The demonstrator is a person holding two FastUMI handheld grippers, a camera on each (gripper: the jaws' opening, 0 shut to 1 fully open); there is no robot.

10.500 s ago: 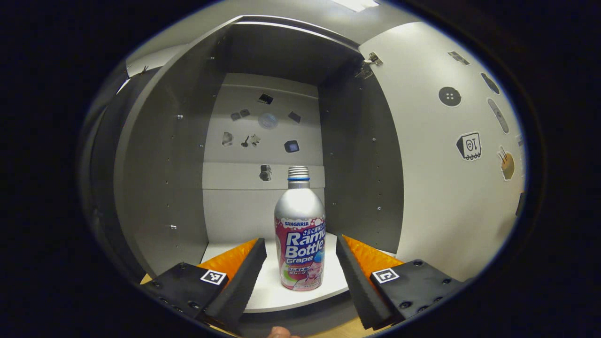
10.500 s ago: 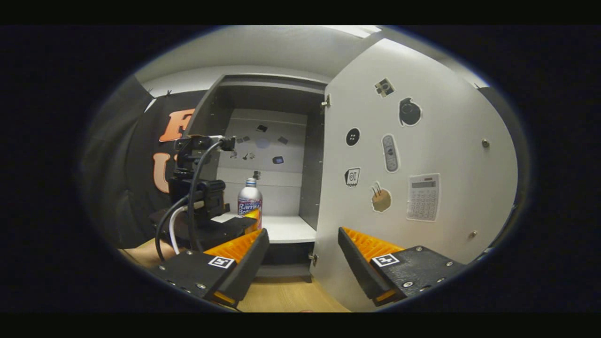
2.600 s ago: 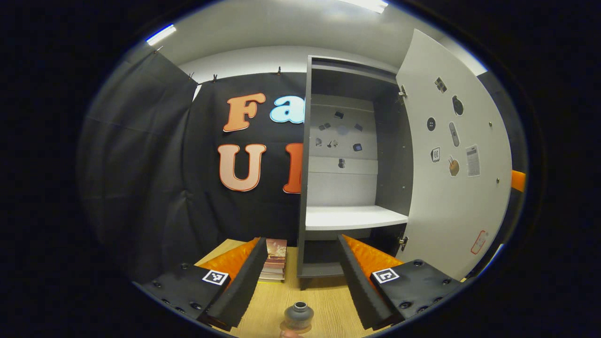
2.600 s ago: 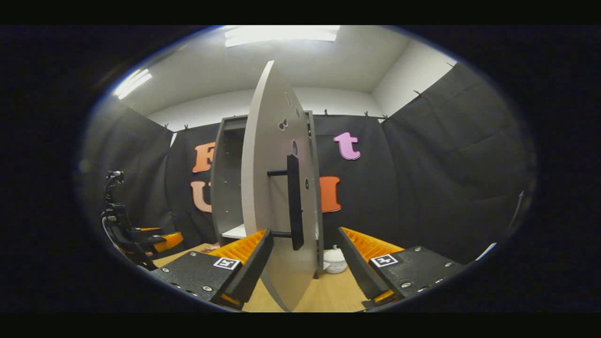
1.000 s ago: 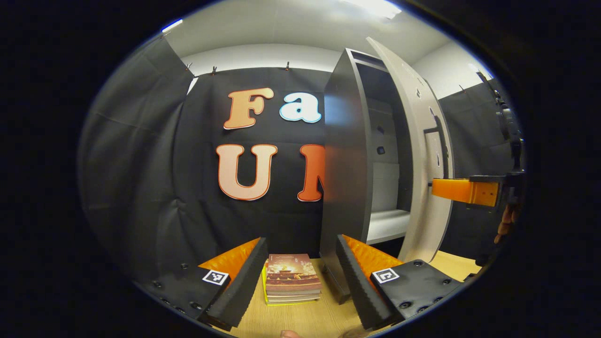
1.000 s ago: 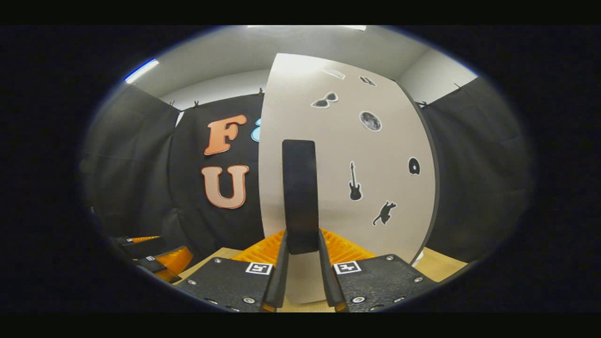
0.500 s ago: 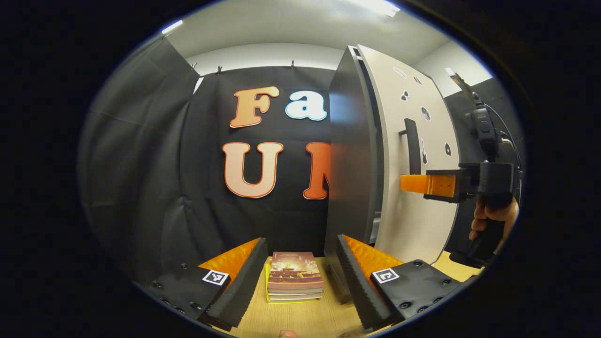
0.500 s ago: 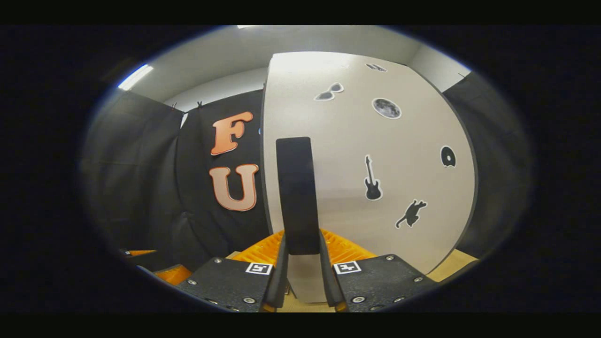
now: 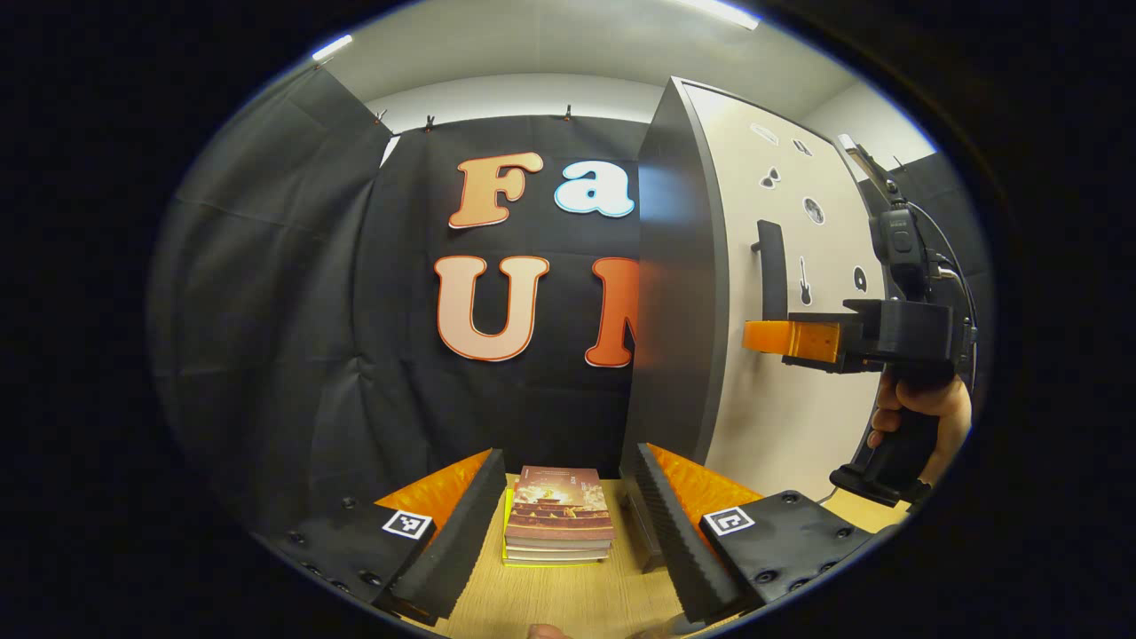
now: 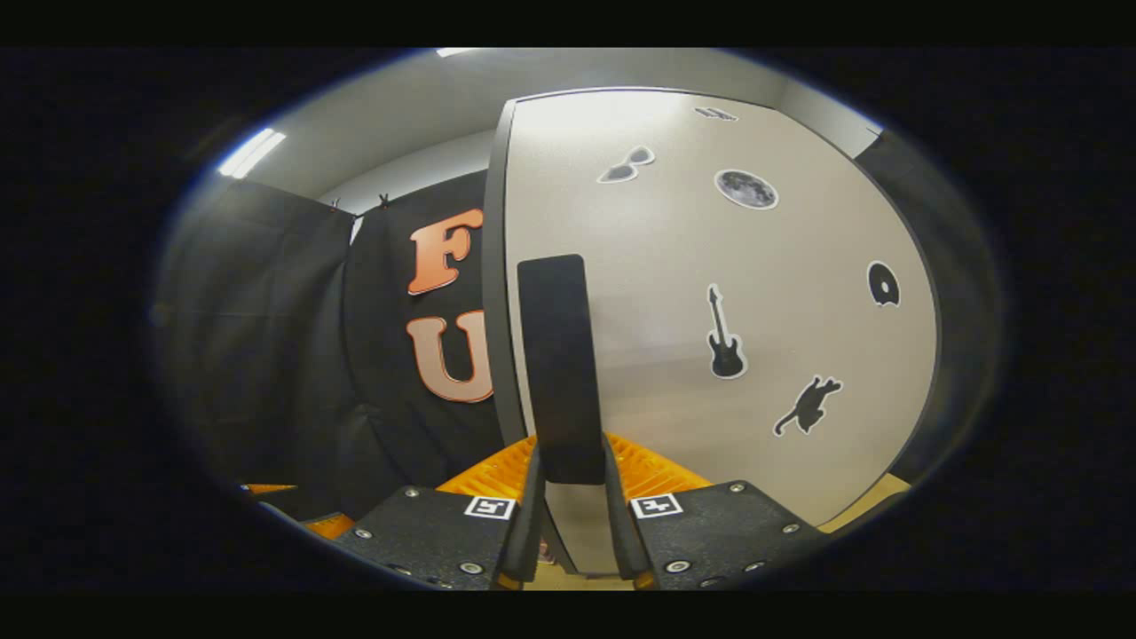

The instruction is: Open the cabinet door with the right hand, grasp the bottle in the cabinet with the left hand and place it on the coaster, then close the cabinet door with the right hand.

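**Door Closure: Handle Clamped**

The left gripper [image 9: 564, 524] idles with fingers spread over the books [image 9: 557, 513]. The right gripper [image 10: 568, 532] clamps the handle [image 10: 559, 368], holding the cabinet door [image 10: 710, 293] flush (bottle and coaster unseen).

no readable text, labels or numbers

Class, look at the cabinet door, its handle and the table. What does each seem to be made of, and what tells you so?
Door: probably laminated board, matt pale face with a dark edge.
Handle: matt black bar, plastic or painted metal; can't tell which.
Table: wood or wood-look laminate, light grain lines showing.
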